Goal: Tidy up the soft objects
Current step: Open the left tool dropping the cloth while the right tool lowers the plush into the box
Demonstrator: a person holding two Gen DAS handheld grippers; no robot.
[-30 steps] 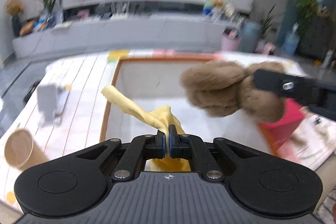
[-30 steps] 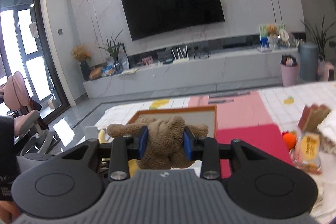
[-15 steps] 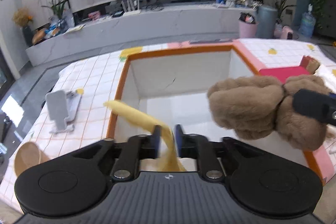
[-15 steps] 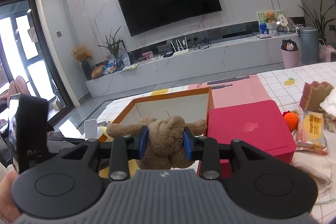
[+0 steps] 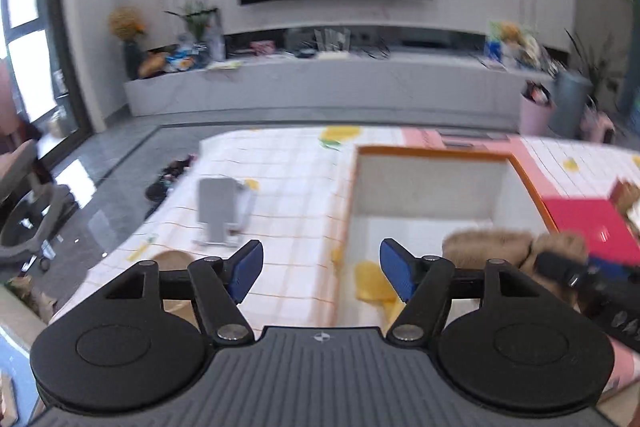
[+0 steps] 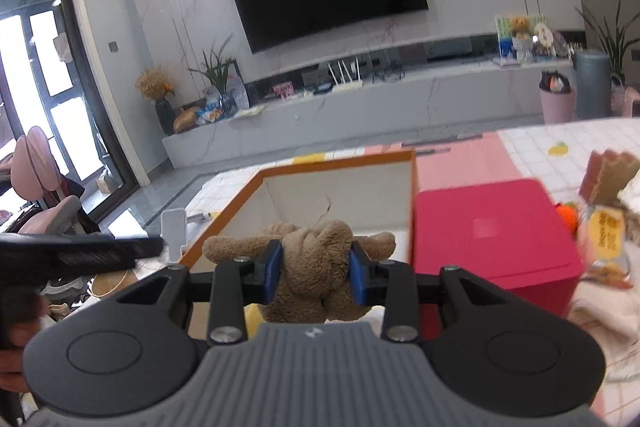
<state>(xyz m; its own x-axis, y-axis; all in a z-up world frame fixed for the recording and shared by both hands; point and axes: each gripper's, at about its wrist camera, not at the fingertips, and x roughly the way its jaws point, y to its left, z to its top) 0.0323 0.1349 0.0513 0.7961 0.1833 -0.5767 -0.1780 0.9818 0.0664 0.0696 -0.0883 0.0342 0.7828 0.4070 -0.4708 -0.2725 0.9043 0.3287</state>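
My left gripper (image 5: 322, 273) is open and empty, above the left rim of the orange-rimmed white box (image 5: 436, 151). A yellow cloth (image 5: 370, 281) lies inside the box just past the right finger. My right gripper (image 6: 316, 269) is shut on a brown plush toy (image 6: 314, 263) and holds it over the near end of the box (image 6: 336, 159). In the left wrist view the plush (image 5: 492, 247) hangs at the right inside the box, held by the right gripper (image 5: 568, 273).
A red box (image 6: 492, 231) stands right of the orange-rimmed box. A grey phone stand (image 5: 222, 209) and a paper cup (image 5: 172, 259) sit on the checked tablecloth at the left. Packaged items and cloths (image 6: 608, 235) lie at the far right.
My left gripper has opened and let go of the yellow cloth, which now lies in the box; the gripper has lifted and shifted left. The right gripper still holds the plush over the box.
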